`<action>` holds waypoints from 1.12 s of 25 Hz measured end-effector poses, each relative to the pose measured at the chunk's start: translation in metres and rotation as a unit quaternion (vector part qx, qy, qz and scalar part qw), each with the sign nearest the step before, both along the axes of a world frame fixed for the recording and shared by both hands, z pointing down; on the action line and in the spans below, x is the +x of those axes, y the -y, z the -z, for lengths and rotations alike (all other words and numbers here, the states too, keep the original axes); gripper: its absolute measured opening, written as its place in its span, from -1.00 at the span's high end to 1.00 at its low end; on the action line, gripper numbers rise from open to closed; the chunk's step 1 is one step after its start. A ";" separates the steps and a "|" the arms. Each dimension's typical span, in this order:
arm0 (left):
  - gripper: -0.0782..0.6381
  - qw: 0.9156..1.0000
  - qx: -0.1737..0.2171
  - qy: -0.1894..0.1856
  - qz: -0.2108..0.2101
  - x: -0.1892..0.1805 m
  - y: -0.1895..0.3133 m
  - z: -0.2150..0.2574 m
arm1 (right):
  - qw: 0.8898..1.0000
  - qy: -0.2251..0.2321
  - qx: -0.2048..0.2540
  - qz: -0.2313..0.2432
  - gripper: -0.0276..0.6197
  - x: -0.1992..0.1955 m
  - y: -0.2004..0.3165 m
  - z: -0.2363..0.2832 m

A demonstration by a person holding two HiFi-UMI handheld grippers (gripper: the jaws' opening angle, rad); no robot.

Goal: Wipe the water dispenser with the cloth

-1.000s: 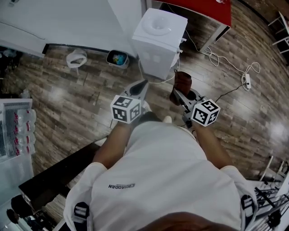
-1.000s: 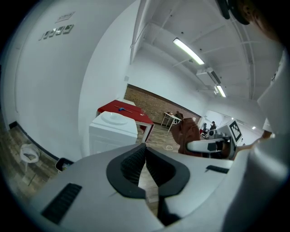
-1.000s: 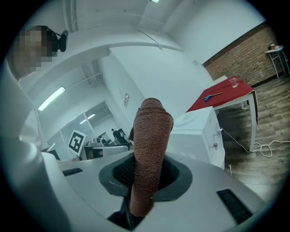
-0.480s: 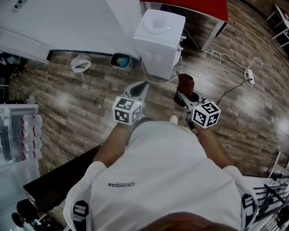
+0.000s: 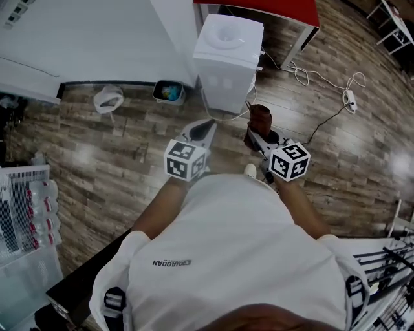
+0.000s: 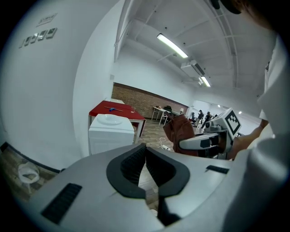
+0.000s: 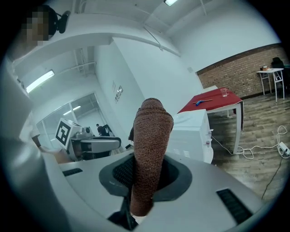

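A white water dispenser (image 5: 228,55) stands on the wood floor against the white wall, ahead of me; it also shows as the white water dispenser (image 6: 111,133) and the white water dispenser (image 7: 192,133). My right gripper (image 5: 254,134) is shut on a folded brown cloth (image 5: 260,117), which sticks up between the jaws as the brown cloth (image 7: 150,149). My left gripper (image 5: 206,126) is shut with nothing in it, its jaws pressed together in the left gripper view. Both grippers hover short of the dispenser's front.
A red table (image 5: 272,9) stands right behind the dispenser. A white cable and power strip (image 5: 348,98) lie on the floor to the right. A small bin (image 5: 168,91) and a white bag (image 5: 107,99) sit by the wall at left. Shelving (image 5: 22,213) stands at far left.
The view has shifted slightly toward the dispenser. Both grippers keep the same pose and the cloth stays clamped in the right one.
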State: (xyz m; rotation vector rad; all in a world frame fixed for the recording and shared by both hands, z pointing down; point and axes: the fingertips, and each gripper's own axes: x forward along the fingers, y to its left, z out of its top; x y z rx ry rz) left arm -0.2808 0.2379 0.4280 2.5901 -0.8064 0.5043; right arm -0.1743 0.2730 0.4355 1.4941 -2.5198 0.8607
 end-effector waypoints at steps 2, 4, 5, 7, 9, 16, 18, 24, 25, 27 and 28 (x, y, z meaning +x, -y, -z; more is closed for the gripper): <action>0.78 1.000 0.002 -0.007 -0.001 -0.005 0.004 0.003 | 1.000 -0.012 -0.001 0.000 0.70 -0.005 0.001 0.000; 0.78 1.000 0.000 -0.009 0.001 -0.011 0.007 0.001 | 1.000 -0.024 -0.002 0.000 0.70 -0.009 0.002 -0.003; 0.78 1.000 -0.001 -0.009 0.002 -0.013 0.009 0.000 | 1.000 -0.028 -0.003 -0.001 0.70 -0.010 0.002 -0.004; 0.78 1.000 -0.005 -0.011 0.004 -0.017 0.011 -0.001 | 1.000 -0.030 -0.004 -0.002 0.70 -0.013 0.002 -0.005; 0.78 1.000 -0.005 -0.013 0.006 -0.019 0.011 0.000 | 0.999 -0.032 -0.003 -0.001 0.70 -0.016 0.001 -0.004; 0.78 1.000 0.005 -0.009 -0.006 -0.014 0.004 0.004 | 0.999 -0.037 -0.003 0.003 0.70 -0.017 0.001 -0.005; 0.78 1.000 0.009 -0.007 -0.008 -0.013 0.001 0.006 | 0.999 -0.038 -0.001 0.003 0.70 -0.017 0.000 -0.004; 0.78 1.000 0.006 -0.016 -0.001 -0.015 0.003 0.008 | 0.999 -0.041 0.001 0.003 0.70 -0.016 -0.001 -0.001; 0.78 1.000 0.002 -0.021 0.002 -0.015 0.003 0.008 | 0.999 -0.042 0.002 0.003 0.70 -0.016 -0.001 -0.001; 0.78 0.999 -0.010 -0.032 0.008 -0.016 0.004 0.008 | 0.999 -0.044 0.002 0.005 0.70 -0.015 -0.002 -0.001; 0.78 0.999 -0.016 -0.037 0.012 -0.016 0.005 0.008 | 0.999 -0.044 0.002 0.005 0.70 -0.015 -0.002 -0.001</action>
